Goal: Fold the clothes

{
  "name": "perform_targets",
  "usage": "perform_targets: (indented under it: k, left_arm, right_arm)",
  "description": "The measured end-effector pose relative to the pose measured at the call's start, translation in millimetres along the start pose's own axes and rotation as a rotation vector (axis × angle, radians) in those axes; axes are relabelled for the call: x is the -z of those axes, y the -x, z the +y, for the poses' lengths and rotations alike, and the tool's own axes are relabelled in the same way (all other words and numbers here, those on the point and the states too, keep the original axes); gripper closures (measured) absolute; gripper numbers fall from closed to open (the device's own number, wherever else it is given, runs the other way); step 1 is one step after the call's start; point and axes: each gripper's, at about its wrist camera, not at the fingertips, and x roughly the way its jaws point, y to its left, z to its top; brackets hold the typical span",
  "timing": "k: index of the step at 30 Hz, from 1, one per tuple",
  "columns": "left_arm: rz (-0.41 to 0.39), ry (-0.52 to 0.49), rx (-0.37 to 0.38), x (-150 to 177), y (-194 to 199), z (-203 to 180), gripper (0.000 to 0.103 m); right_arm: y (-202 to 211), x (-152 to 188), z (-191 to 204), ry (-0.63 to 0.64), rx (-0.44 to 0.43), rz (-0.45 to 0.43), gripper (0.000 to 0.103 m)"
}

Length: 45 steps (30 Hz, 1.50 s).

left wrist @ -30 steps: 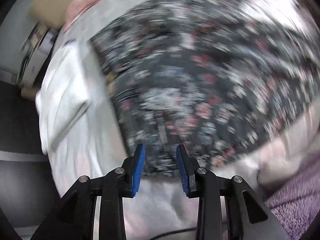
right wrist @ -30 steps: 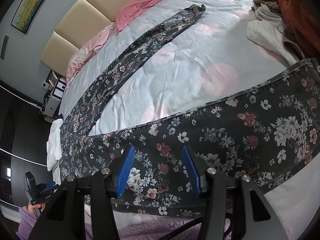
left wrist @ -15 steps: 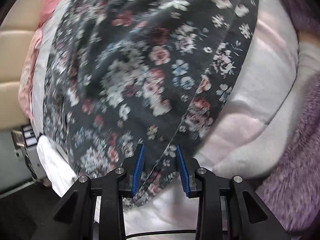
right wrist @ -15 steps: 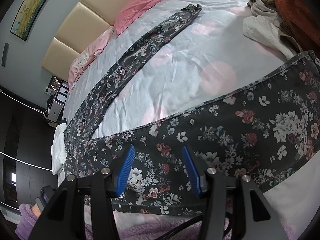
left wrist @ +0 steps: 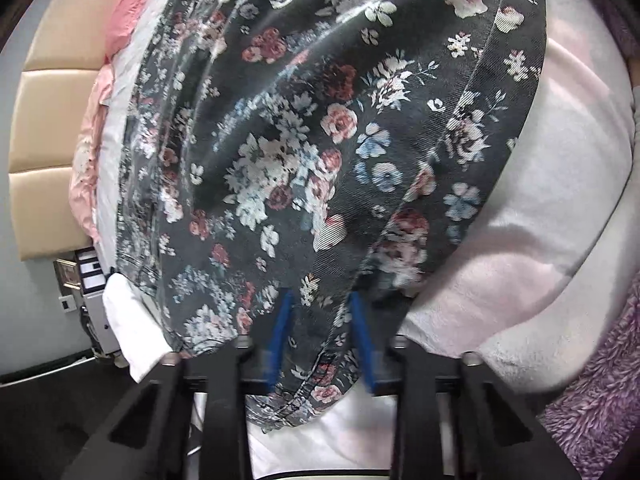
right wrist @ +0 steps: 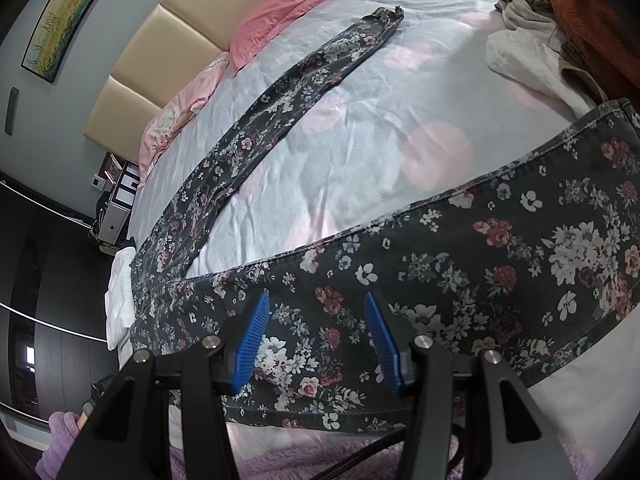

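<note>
Dark floral trousers lie spread on the bed, one leg stretching away toward the pillows. In the left wrist view the trousers fill the frame. Their hemmed corner bulges up between the fingers of my left gripper, whose jaws are closing around that cloth; the pads still stand apart. My right gripper hovers open over the near leg with nothing between its blue pads.
The bed sheet is pale with pink dots. Pink pillows lie against a beige headboard. A pile of other clothes sits at the far right. A white cloth hangs off the left edge. A purple fleece sleeve is near.
My left gripper swung in and rolled over the trousers' corner, which now sits deeper between its fingers and covers their tips. The right gripper has stayed put.
</note>
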Motion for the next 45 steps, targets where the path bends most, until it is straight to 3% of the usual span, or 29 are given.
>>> perform_targets:
  k: [3,10,18,23,29,34,39,45]
  left_arm:
    - [-0.018,0.005,-0.024,-1.5,3.1,-1.1,0.097]
    - [-0.111,0.158,-0.067,-0.5,29.6,23.8,0.099]
    - [-0.161,0.454,-0.009,-6.2,57.9,74.1,0.099]
    - [-0.144,0.473,-0.023,-21.8,51.9,90.3,0.099]
    - [-0.128,0.504,-0.014,-28.1,40.9,97.5,0.099]
    - [-0.123,0.552,-0.008,-31.7,29.7,99.0,0.099]
    - [-0.119,0.583,0.005,-31.7,23.1,98.8,0.099]
    - [-0.129,0.615,0.011,-30.0,21.5,100.1,0.099]
  right_arm:
    - [1.3,0.4,-0.6,-0.002,-0.006,-0.003,0.054]
    - [2.0,0.2,-0.5,-0.006,-0.011,-0.007,0.054]
    - [4.8,-3.5,0.7,-0.007,-0.016,-0.01,0.054]
    - [19.0,-23.6,-1.0,0.025,-0.038,0.032,0.054]
    - [76.5,-67.1,-24.7,0.159,0.05,0.055,0.054]
    - [115.8,-90.5,-44.9,0.32,0.197,0.07,0.054]
    - [120.0,-83.3,-62.2,0.534,0.4,0.182,0.054]
    - [106.3,-42.6,-77.0,0.844,0.556,0.323,0.054]
